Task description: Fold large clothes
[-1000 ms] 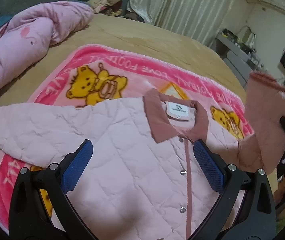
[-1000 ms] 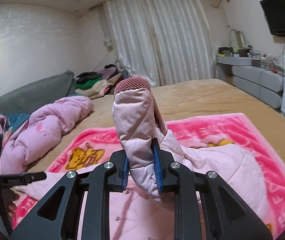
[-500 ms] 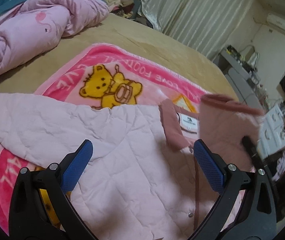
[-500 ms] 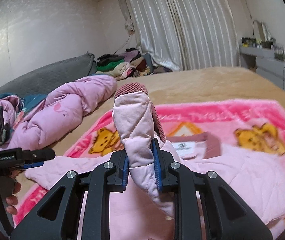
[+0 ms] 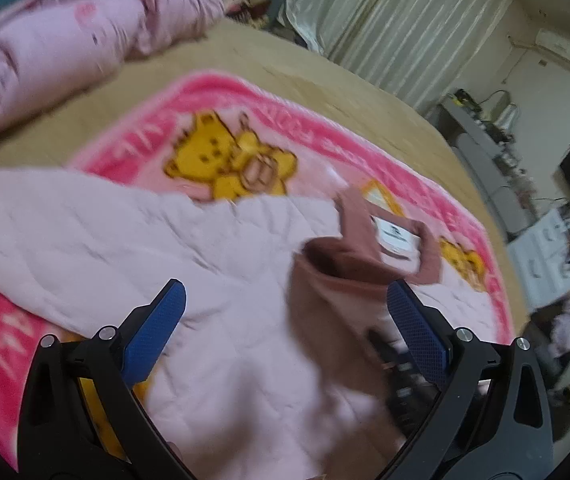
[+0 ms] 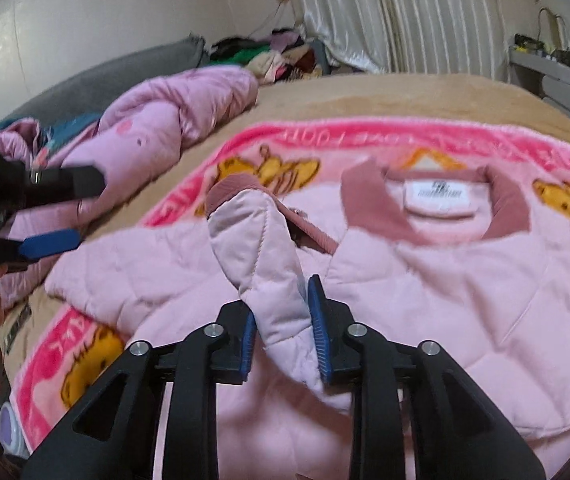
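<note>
A: Where is the jacket [image 6: 465,280]?

B: Spread front up on the pink bear blanket [image 6: 325,132] on the bed [image 6: 405,92], collar [image 6: 369,200] toward the curtains. 1 sleeve [image 6: 257,248] is folded in over the chest, cuff [image 6: 225,192] pointing at the collar.

A: And the right gripper [image 6: 281,332]?

B: That sleeve runs between its 2 blue pads [image 6: 319,320]. The jaws are opening; a gap shows at the right pad and the left pad looks just clear of the cloth, so the pinch is loose.

A: The left gripper [image 5: 285,320]?

B: Jaws wide apart, nothing between them, hovering over the jacket's chest. The other sleeve lies flat out to the left in its view.

A: What differs from 1 second ago?

B: Then the sleeve stood high in the air, clamped tight in the right gripper. It has since come down onto the jacket front. The left view has shifted toward the collar, and it is blurred now
</note>
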`<state>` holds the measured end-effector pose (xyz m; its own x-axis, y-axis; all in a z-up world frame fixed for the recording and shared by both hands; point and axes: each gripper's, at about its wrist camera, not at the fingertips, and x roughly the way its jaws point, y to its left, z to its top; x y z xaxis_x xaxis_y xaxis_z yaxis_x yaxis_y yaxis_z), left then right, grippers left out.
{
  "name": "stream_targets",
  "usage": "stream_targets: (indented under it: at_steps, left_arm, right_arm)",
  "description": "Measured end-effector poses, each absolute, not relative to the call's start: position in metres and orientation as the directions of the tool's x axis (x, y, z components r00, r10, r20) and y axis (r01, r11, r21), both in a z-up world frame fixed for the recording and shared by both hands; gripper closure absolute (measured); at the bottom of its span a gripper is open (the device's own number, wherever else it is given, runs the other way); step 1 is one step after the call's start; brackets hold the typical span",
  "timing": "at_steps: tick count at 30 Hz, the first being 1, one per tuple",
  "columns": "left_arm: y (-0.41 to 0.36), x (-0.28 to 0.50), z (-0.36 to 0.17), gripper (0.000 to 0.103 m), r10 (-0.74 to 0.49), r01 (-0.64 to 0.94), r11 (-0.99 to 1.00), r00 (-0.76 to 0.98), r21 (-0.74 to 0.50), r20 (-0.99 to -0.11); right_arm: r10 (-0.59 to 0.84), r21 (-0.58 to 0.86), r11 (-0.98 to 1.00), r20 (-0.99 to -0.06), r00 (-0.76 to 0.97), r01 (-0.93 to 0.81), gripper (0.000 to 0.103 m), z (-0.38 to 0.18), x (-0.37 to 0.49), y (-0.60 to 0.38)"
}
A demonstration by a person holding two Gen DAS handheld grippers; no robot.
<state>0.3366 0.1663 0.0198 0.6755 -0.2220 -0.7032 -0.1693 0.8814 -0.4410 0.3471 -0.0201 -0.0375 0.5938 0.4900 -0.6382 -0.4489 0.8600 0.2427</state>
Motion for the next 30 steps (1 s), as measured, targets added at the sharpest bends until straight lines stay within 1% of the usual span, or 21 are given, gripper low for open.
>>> stream_targets:
  at_steps: [1,3,5,8,10,12,16,18,20,21,22,23,24,25,30]
  left_arm:
    - [0.169,0.338,0.015,0.009,-0.252,-0.17,0.864,0.67,-0.475,-0.699]
    - [0.175,0.341,0.003,0.009,-0.3,-0.187,0.825,0.655,-0.533,-0.694]
    - [0.175,0.343,-0.006,0.009,-0.312,-0.198,0.815,0.642,-0.544,-0.7]
    - [0.174,0.345,-0.019,0.009,-0.334,-0.209,0.799,0.625,-0.564,-0.705]
    - [0.171,0.347,-0.026,0.009,-0.358,-0.202,0.789,0.616,-0.579,-0.702]
    - [0.162,0.35,-0.035,0.009,-0.391,-0.179,0.787,0.595,-0.59,-0.702]
    - [0.137,0.358,-0.046,0.01,-0.468,-0.121,0.767,0.567,-0.631,-0.678]
    - [0.125,0.362,-0.049,0.027,-0.472,-0.104,0.777,0.557,-0.621,-0.683]
    - [0.107,0.366,-0.052,0.06,-0.452,-0.079,0.814,0.535,-0.575,-0.714]
    - [0.1,0.367,-0.053,0.067,-0.451,-0.062,0.826,0.524,-0.561,-0.722]
    - [0.092,0.367,-0.054,0.077,-0.435,-0.046,0.845,0.52,-0.532,-0.735]
    - [0.087,0.366,-0.053,0.091,-0.409,-0.034,0.867,0.521,-0.497,-0.749]
    - [0.082,0.364,-0.052,0.098,-0.365,-0.028,0.895,0.526,-0.445,-0.768]
    - [0.082,0.363,-0.051,0.1,-0.354,-0.021,0.903,0.53,-0.43,-0.771]
    - [0.088,0.361,-0.019,0.1,-0.292,0.016,0.935,0.602,-0.355,-0.743]
  right_arm:
    - [0.501,0.251,0.852,-0.647,0.575,-0.459,0.068,-0.041,0.346,-0.02]
    - [0.543,0.296,0.823,-0.661,0.518,-0.485,0.04,-0.049,0.344,-0.017]
    - [0.56,0.304,0.803,-0.678,0.476,-0.512,0.026,-0.053,0.337,-0.011]
    - [0.559,0.281,0.798,-0.677,0.48,-0.533,0.022,-0.044,0.323,-0.013]
    - [0.576,0.316,0.794,-0.663,0.478,-0.519,0.019,-0.037,0.313,-0.028]
    - [0.581,0.348,0.802,-0.644,0.498,-0.485,0.014,-0.028,0.303,-0.055]
    - [0.527,0.365,0.849,-0.64,0.559,-0.382,0.014,-0.024,0.292,-0.112]
    - [0.485,0.351,0.875,-0.648,0.588,-0.334,0.014,-0.023,0.29,-0.136]
    - [0.443,0.339,0.896,-0.656,0.611,-0.286,0.014,-0.022,0.288,-0.161]
    - [0.43,0.334,0.903,-0.658,0.618,-0.271,0.014,-0.023,0.289,-0.17]
    - [0.417,0.328,0.908,-0.661,0.623,-0.259,0.014,-0.024,0.29,-0.178]
    - [0.395,0.315,0.918,-0.669,0.629,-0.242,0.015,-0.025,0.29,-0.189]
    - [0.375,0.302,0.926,-0.677,0.633,-0.226,0.017,-0.027,0.291,-0.197]
    - [0.363,0.295,0.931,-0.683,0.634,-0.215,0.019,-0.028,0.293,-0.203]
    - [0.302,0.261,0.952,-0.692,0.656,-0.163,0.025,-0.026,0.298,-0.237]
